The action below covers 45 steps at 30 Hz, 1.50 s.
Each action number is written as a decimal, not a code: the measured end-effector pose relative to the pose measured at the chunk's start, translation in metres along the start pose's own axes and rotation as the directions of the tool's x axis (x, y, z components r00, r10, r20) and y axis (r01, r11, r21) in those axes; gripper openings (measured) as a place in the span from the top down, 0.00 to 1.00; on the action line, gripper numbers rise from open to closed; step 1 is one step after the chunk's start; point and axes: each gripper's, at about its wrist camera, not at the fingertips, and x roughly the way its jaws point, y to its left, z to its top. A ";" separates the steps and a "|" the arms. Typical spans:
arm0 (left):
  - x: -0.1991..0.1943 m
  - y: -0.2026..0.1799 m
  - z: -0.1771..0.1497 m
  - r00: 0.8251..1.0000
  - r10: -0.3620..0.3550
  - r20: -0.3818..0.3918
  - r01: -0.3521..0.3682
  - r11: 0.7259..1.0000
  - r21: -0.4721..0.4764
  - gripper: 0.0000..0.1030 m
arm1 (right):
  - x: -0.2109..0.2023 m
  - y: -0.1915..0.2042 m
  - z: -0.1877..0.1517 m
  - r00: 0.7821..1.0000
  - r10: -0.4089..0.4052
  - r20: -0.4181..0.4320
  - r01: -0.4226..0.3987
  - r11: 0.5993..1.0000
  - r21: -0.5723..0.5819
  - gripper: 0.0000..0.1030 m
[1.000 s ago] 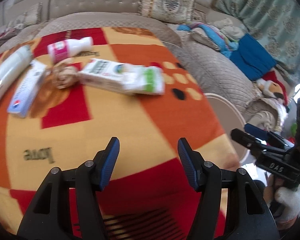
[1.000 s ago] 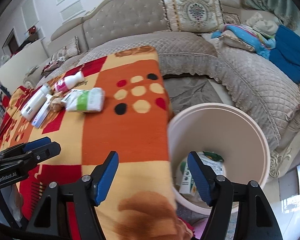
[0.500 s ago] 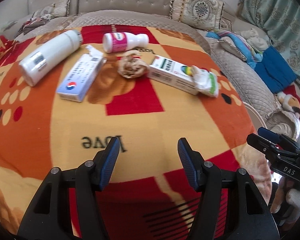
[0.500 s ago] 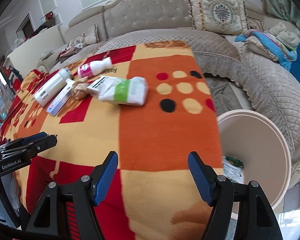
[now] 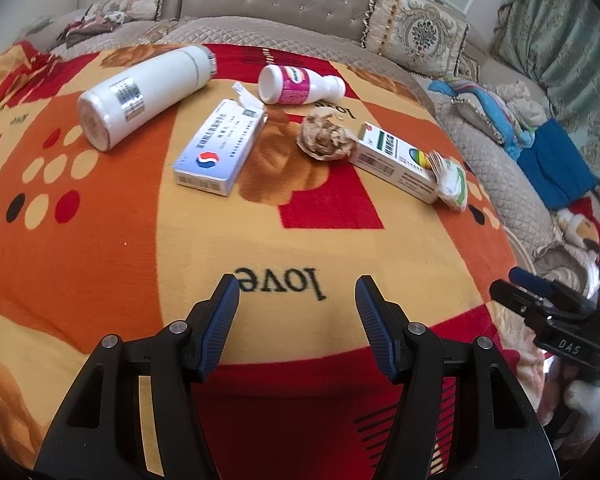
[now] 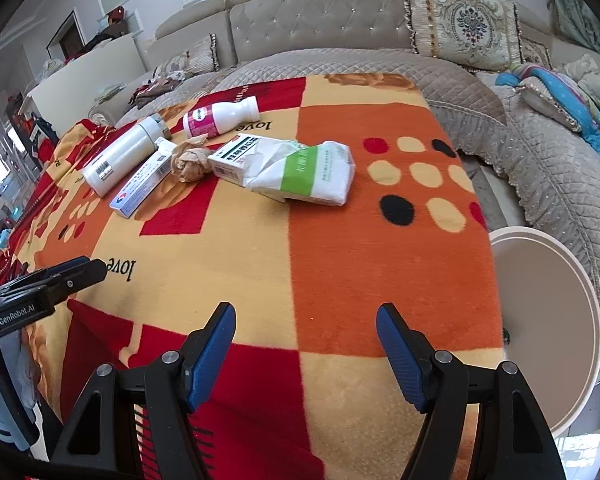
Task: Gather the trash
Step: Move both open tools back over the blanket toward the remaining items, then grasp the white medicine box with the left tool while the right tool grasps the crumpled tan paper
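Worktop (image 6: 380, 272): blanket-covered; all the trash lies in a cluster at its far side.
Bin (image 6: 548, 320): white, off the worktop's right edge, just beside the right tool; what it holds is mostly hidden.
White flask (image 5: 140, 92): lying down, long axis diagonal, cap end away; possibly not trash.
Green-banded pack (image 6: 304, 170): resting partly on a white carton (image 6: 232, 156), long axis across the right view, pointing toward the bin.
Blue-logo box (image 5: 218, 148): flat, long axis running away, torn flap far.
Pink-label bottle (image 5: 300, 85): on its side, neck rightward.
Paper wad (image 5: 325, 141): touching the carton.
Left tool (image 5: 296, 320): jaws spread, empty.
Right tool (image 6: 304, 354): jaws spread, empty.
Next step: approach the pack across its short axis, closing on it alone.
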 end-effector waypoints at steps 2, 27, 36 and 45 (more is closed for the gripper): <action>0.000 0.006 0.002 1.000 -0.005 -0.002 0.005 1.000 -0.018 0.43 | 0.003 0.001 0.001 1.000 0.004 -0.003 -0.004 1.000 0.002 0.31; 0.061 0.039 0.096 0.987 0.161 0.005 -0.161 0.987 0.009 0.37 | 0.021 0.013 0.030 0.998 0.065 -0.020 -0.065 0.998 -0.005 0.29; 0.092 0.046 0.108 0.979 0.198 -0.044 -0.199 0.980 -0.014 0.38 | 0.031 0.025 0.039 0.995 0.094 -0.030 -0.095 0.995 -0.029 0.29; 0.060 0.061 0.082 0.977 0.209 -0.035 -0.210 0.977 -0.025 0.50 | 0.047 0.065 0.070 0.986 0.166 -0.011 -0.166 0.979 -0.119 0.29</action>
